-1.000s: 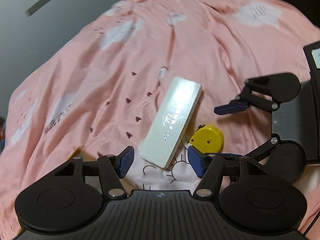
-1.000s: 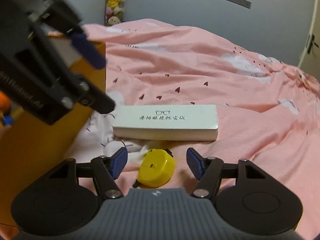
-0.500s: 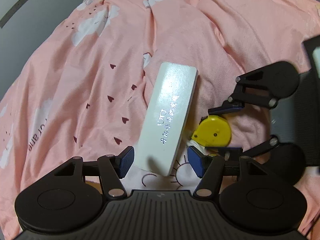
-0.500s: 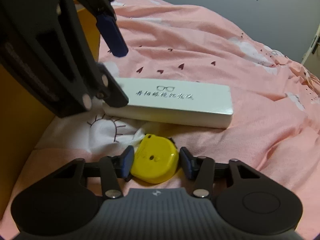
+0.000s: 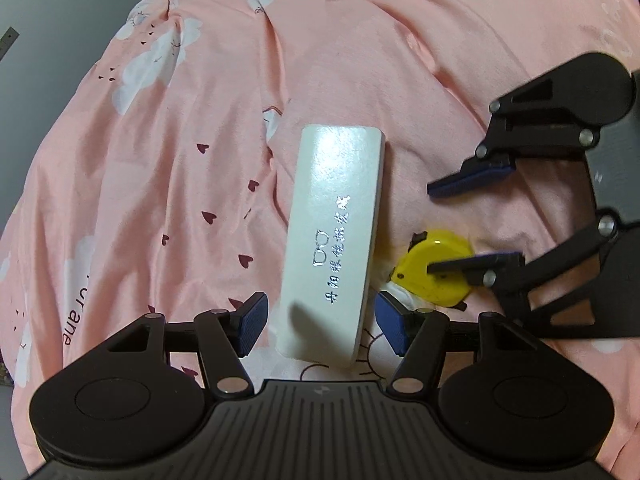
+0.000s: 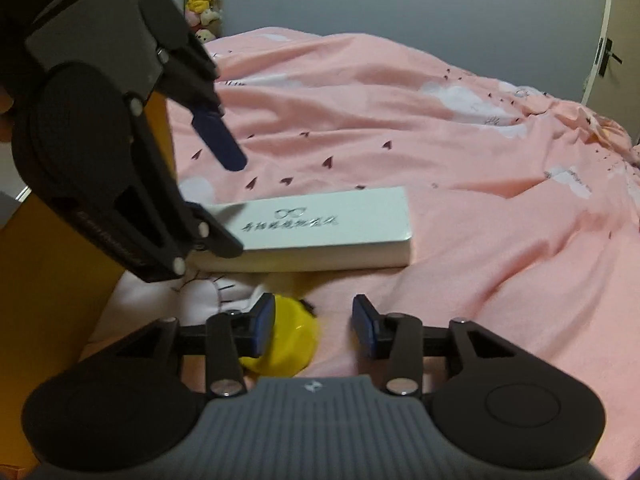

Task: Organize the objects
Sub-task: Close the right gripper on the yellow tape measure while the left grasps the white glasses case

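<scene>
A white glasses box [image 5: 332, 240] lies on the pink bedspread [image 5: 180, 140]. Its near end sits between the fingers of my left gripper [image 5: 322, 326], which is open and clear of the box's sides. Just right of the box is a yellow tape measure [image 5: 436, 276]. My right gripper [image 6: 314, 330] straddles the tape measure [image 6: 288, 340] and its jaws are opening. The tape rests against the left pad [image 6: 262, 328], with a gap to the right pad. From the right wrist view, the left gripper [image 6: 230, 204] hangs over the box [image 6: 320, 232].
An orange container wall [image 6: 72, 288] stands at the left edge of the bed. Plush toys [image 6: 200, 0] sit against the grey far wall, and a door [image 6: 608, 56] is at the right. The bedspread is rumpled into folds beyond the box.
My left gripper has come down and rolled, and now frames the box's near end. My right gripper closed around the tape measure, then widened again, leaving it beside the left finger.
</scene>
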Demonstrator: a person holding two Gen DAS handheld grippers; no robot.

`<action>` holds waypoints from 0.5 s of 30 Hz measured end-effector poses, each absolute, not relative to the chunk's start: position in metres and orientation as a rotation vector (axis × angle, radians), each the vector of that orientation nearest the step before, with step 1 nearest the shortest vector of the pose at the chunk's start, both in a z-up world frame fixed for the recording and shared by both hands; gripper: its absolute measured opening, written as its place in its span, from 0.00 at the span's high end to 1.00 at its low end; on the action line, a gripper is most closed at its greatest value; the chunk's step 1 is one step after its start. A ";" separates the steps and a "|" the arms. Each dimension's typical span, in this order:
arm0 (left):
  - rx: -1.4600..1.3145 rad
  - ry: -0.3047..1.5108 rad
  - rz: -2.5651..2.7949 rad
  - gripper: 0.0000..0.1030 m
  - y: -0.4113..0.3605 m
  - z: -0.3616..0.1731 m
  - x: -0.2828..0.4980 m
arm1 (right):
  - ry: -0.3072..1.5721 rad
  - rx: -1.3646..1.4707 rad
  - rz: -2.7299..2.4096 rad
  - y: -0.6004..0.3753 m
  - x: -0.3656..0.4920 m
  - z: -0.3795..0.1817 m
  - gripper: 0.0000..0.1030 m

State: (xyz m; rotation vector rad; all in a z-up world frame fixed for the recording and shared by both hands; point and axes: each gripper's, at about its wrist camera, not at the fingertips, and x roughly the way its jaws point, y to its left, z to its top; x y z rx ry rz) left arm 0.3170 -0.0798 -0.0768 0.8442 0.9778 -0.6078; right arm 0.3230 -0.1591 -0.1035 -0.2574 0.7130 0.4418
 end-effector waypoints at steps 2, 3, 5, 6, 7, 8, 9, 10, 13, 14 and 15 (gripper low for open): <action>0.848 0.975 -0.605 0.29 -0.079 -0.077 0.315 | 0.725 -0.243 0.459 -0.155 0.322 -0.105 0.54; 0.846 0.973 -0.604 0.30 -0.079 -0.077 0.314 | 0.728 -0.242 0.465 -0.153 0.320 -0.106 0.53; 0.829 0.975 -0.600 0.30 -0.078 -0.077 0.313 | 0.732 -0.267 0.461 -0.146 0.320 -0.109 0.47; 0.818 0.978 -0.600 0.30 -0.077 -0.077 0.313 | 0.736 -0.285 0.454 -0.142 0.320 -0.112 0.47; 0.808 0.980 -0.602 0.30 -0.076 -0.076 0.314 | 0.742 -0.304 0.448 -0.139 0.320 -0.115 0.47; 0.801 0.981 -0.602 0.30 -0.076 -0.076 0.314 | 0.747 -0.318 0.447 -0.137 0.319 -0.118 0.46; 0.797 0.981 -0.601 0.30 -0.075 -0.076 0.314 | 0.748 -0.338 0.444 -0.134 0.318 -0.121 0.45; 0.794 0.981 -0.600 0.30 -0.074 -0.076 0.313 | 0.746 -0.358 0.435 -0.132 0.318 -0.124 0.45; 0.785 0.985 -0.595 0.30 -0.072 -0.076 0.313 | 0.755 -0.392 0.421 -0.127 0.317 -0.131 0.41; 0.781 0.987 -0.593 0.30 -0.071 -0.076 0.313 | 0.757 -0.397 0.419 -0.127 0.317 -0.133 0.40; 0.778 0.988 -0.593 0.30 -0.070 -0.075 0.313 | 0.758 -0.404 0.416 -0.126 0.318 -0.136 0.40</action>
